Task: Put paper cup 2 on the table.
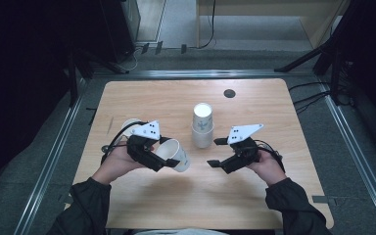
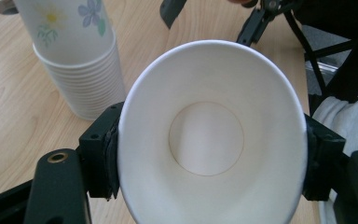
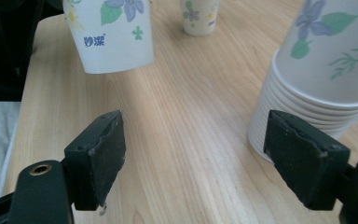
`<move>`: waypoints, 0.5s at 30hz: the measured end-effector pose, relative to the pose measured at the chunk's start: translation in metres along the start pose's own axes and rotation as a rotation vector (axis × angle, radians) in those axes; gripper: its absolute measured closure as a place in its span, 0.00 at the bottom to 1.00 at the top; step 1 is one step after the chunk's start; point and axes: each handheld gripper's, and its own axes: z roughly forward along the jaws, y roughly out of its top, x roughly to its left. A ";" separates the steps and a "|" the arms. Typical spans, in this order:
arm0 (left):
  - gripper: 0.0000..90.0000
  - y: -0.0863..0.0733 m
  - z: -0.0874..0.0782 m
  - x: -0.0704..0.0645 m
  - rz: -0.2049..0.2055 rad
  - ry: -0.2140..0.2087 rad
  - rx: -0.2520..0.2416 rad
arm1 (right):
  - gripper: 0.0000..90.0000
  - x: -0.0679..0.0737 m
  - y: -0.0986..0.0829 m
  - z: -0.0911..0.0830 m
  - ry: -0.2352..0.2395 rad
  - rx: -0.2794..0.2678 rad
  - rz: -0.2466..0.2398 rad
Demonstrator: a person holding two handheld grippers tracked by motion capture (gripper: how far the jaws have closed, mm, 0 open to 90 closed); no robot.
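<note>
My left gripper (image 1: 169, 157) is shut on a white paper cup (image 1: 175, 154) with a flower print, held tilted just above the table. In the left gripper view the cup (image 2: 209, 140) shows its empty inside, pinched at the rim by both jaws. A stack of nested paper cups (image 1: 202, 126) stands upside down at the table's middle, also seen as the stack (image 2: 77, 60) and the stack (image 3: 326, 70). My right gripper (image 1: 215, 152) hovers open to the right of the held cup, below the stack. Nothing lies between its jaws (image 3: 200, 158); the held cup (image 3: 109, 32) hangs beyond them.
A single cup (image 1: 129, 126) stands behind my left hand, also seen far off as the cup (image 3: 198, 16). The wooden table (image 1: 254, 103) has a dark round cable hole (image 1: 229, 93) at the back. Metal rails and dark equipment surround the table.
</note>
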 end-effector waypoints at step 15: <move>0.28 -0.026 -0.006 0.011 0.009 0.039 0.104 | 0.24 -0.017 -0.003 -0.019 -0.064 -0.043 0.047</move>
